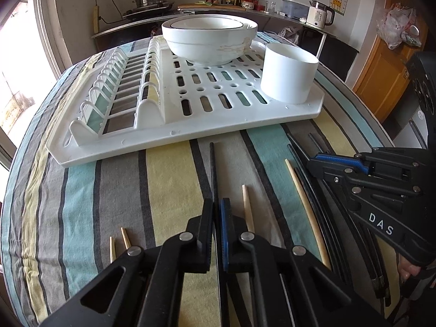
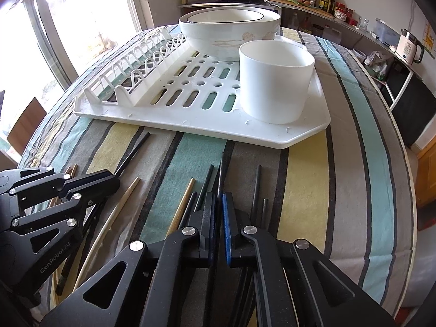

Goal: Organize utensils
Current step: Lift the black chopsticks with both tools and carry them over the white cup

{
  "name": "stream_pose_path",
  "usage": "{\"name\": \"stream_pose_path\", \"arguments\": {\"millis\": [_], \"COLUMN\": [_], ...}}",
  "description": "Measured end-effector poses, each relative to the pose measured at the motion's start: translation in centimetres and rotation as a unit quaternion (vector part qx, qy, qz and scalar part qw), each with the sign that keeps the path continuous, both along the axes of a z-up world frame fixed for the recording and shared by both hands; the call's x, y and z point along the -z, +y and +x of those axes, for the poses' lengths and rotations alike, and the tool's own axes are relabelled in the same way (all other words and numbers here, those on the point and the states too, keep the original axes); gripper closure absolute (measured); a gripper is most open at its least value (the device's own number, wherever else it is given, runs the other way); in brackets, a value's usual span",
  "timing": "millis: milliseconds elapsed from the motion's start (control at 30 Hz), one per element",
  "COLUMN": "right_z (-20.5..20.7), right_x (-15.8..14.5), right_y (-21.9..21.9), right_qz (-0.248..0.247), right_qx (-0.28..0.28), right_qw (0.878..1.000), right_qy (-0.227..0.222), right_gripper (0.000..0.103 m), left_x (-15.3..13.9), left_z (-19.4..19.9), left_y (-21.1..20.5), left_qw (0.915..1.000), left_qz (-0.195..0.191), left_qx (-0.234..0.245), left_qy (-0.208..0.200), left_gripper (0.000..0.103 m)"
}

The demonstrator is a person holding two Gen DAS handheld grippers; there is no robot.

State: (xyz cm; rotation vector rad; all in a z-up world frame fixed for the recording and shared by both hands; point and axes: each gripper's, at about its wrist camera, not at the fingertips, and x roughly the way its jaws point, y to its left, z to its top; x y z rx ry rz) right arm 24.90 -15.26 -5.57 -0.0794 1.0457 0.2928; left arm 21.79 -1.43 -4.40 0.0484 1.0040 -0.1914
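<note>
My left gripper [image 1: 217, 204] is shut on a black chopstick [image 1: 213, 169] that points toward the white dish rack [image 1: 190, 133]. My right gripper [image 2: 218, 199] is shut on another black chopstick [image 2: 220, 174]. Each gripper also shows in the other view: the right one [image 1: 316, 160], the left one [image 2: 115, 181]. Several black chopsticks [image 2: 256, 188] and wooden chopsticks [image 2: 182, 207] lie on the striped cloth between and beside the grippers. A white cylindrical utensil cup [image 2: 275, 81] stands on the rack's near right corner [image 1: 288, 76].
A large white bowl [image 1: 209, 38] with a smaller bowl inside sits at the back of the rack. The plate slots [image 1: 117, 92] take the rack's left side. The striped tablecloth [image 2: 340, 177] covers the table. A kitchen counter with kettle, bottles and pot runs behind.
</note>
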Motion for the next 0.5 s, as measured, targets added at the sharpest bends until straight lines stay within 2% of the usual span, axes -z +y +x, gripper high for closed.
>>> {"name": "stream_pose_path", "arguments": {"millis": [233, 500], "right_z": [-1.2, -3.1], "right_x": [-1.8, -5.0], "right_y": [-0.5, -1.6], "right_qz": [0.026, 0.058], "right_qx": [-0.003, -0.003], "right_qw": [1.000, 0.997], "right_qy": [-0.017, -0.054], "right_gripper": [0.098, 0.098], "left_x": [-1.4, -4.5], "left_z": [-1.2, -2.8], "left_y": [0.1, 0.8], "left_qw": [0.9998, 0.9984], "left_qz": [-0.013, -0.029], "left_qx": [0.005, 0.005], "left_qy": [-0.017, -0.048], "left_gripper": [0.098, 0.098]}}
